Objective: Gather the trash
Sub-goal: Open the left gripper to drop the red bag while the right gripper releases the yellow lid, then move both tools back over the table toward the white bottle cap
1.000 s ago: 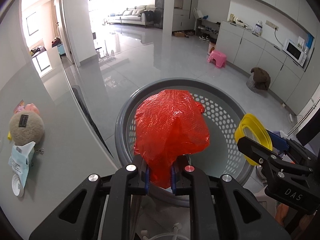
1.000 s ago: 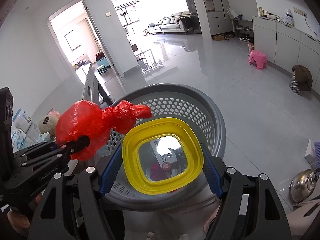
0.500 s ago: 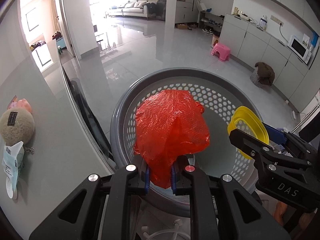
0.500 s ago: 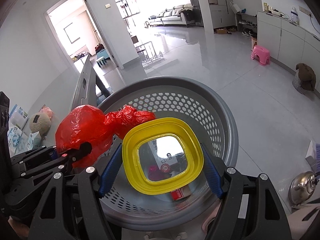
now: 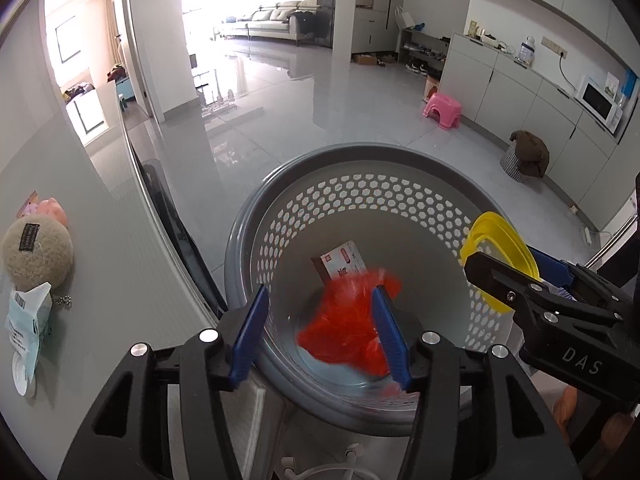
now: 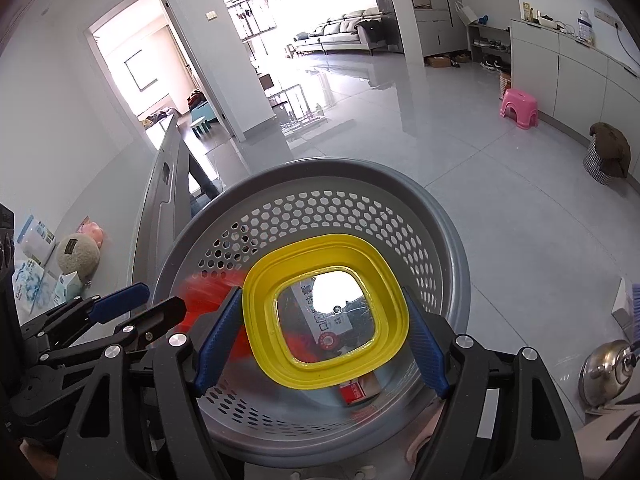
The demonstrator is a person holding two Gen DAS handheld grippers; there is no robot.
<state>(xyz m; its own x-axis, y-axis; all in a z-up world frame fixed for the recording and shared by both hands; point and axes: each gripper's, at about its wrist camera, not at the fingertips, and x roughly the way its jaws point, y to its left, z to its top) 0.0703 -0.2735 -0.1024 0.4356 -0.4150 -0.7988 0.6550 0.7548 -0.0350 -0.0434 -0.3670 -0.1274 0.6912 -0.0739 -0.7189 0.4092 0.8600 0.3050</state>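
Observation:
A grey perforated basket [image 5: 360,160] [image 6: 440,216] sits right below both grippers. My left gripper [image 5: 320,296] [image 6: 158,300] hangs over it with its jaws opening and free of the bag. A red plastic bag [image 5: 344,332] [image 6: 204,292], blurred, is dropping inside the basket beside a white and red carton [image 5: 340,262] [image 6: 360,390]. My right gripper [image 6: 322,292] [image 5: 504,258] holds a yellow plastic lid [image 6: 260,320] [image 5: 496,240] with a clear middle over the basket. Its blue pads still touch the lid's sides while the jaws are opening.
On the grey table to the left lie a beige plush ball [image 5: 36,256] and paper packets [image 5: 24,320]. A pink stool [image 5: 442,110] and a small bin with a dark cloth [image 5: 524,156] stand on the floor. A steel kettle [image 6: 604,368] sits low right.
The left jaws have spread apart and let go of the red bag, which has fallen down into the basket. The basket has come nearer in both views. The yellow lid stays between the right pads.

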